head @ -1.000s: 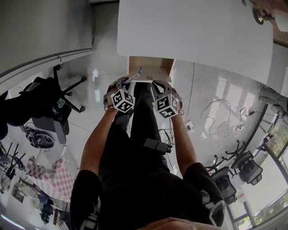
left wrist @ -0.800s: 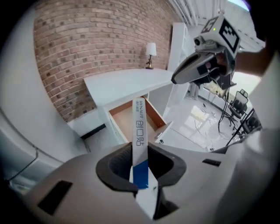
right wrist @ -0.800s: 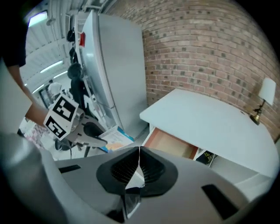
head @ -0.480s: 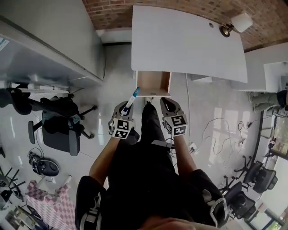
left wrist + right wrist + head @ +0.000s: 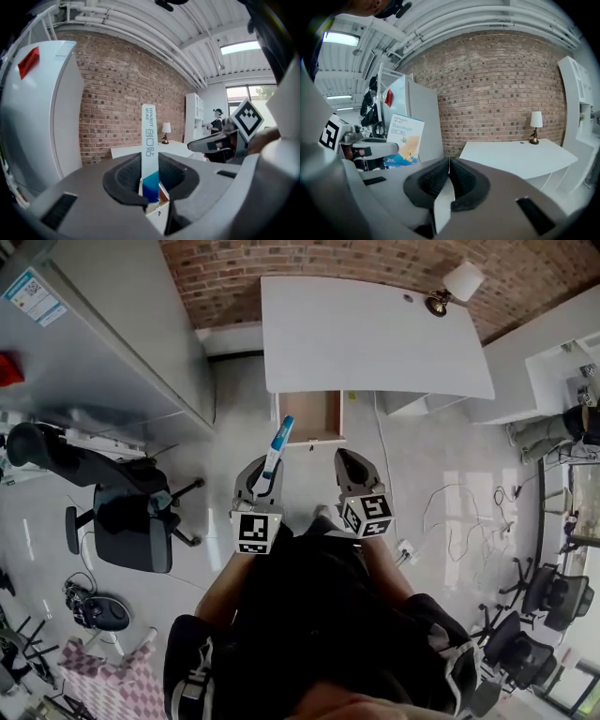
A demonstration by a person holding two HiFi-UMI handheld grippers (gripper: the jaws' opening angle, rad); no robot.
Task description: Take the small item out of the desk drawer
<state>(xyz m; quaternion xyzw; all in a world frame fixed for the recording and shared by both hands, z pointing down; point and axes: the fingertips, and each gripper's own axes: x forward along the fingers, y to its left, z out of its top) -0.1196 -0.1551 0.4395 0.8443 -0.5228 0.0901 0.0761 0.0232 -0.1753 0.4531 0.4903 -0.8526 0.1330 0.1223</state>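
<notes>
Brick wall (image 5: 309, 263) runs behind a white desk (image 5: 375, 334). The desk drawer (image 5: 311, 418) stands pulled out, its wooden bottom showing. A table lamp (image 5: 452, 287) sits at the desk's far right corner. I hold my left gripper (image 5: 262, 474) up in front of the drawer, its pads clamped on a blue-and-white bandage box (image 5: 277, 442). The box stands upright, outside the drawer. My right gripper (image 5: 349, 470) is alongside, jaws pressed together with nothing between them.
</notes>
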